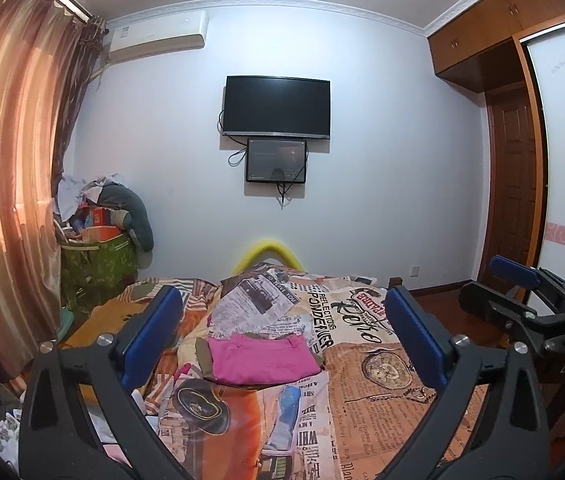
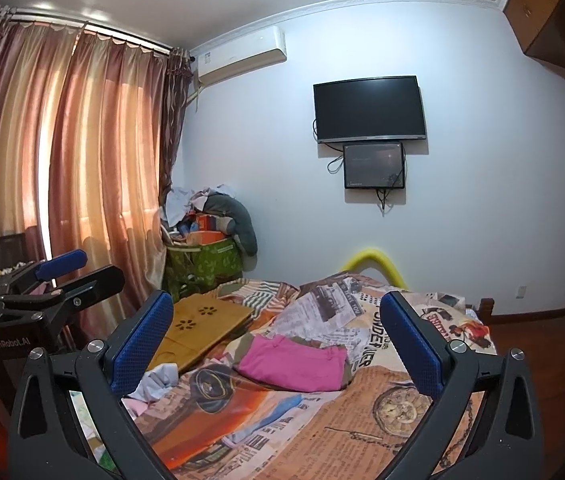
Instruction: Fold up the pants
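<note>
The pink pants lie folded in a flat rectangle on the patterned bedspread, on top of an olive-brown garment. They also show in the right wrist view. My left gripper is open and empty, held above the bed short of the pants. My right gripper is open and empty, also held back above the bed. The right gripper shows at the right edge of the left wrist view, and the left gripper at the left edge of the right wrist view.
A wooden lap tray lies on the bed's left side. Loose clothes lie near the bed's left edge. A green bag piled with things stands in the corner by the curtain. A TV hangs on the far wall.
</note>
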The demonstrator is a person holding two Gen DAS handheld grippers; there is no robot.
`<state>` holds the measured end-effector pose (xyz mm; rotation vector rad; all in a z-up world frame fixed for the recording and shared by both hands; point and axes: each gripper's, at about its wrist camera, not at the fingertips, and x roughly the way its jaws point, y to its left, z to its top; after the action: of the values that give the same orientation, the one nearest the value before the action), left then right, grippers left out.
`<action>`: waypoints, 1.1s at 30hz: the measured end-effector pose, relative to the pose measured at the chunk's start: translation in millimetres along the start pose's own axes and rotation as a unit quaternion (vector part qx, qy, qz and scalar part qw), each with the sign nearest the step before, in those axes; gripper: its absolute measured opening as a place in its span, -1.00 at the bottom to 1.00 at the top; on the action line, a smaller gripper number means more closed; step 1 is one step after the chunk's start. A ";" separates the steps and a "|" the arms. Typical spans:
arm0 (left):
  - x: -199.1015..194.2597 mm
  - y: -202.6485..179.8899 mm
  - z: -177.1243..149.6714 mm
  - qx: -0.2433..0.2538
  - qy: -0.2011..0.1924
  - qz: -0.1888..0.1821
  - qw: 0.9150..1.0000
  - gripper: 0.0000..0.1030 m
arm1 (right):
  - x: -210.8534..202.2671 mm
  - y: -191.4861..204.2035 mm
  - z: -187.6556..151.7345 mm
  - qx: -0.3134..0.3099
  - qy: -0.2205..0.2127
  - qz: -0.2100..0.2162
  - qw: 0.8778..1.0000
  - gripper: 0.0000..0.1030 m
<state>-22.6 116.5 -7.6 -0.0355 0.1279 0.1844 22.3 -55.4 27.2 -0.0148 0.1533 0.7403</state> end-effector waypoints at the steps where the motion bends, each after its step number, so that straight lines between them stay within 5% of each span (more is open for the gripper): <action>1: -0.3 -0.3 -0.1 0.000 0.001 0.000 1.000 0.99 | 0.4 0.2 0.8 -0.001 0.001 0.000 1.000 1.00; 33: 7.8 -7.4 -2.8 0.004 0.021 0.003 1.000 0.99 | -8.4 0.1 0.1 0.004 0.005 -0.004 1.000 1.00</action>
<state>-14.0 110.5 -11.3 -0.0319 0.1700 0.1888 16.1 -61.0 28.6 -0.0117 0.1645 0.7312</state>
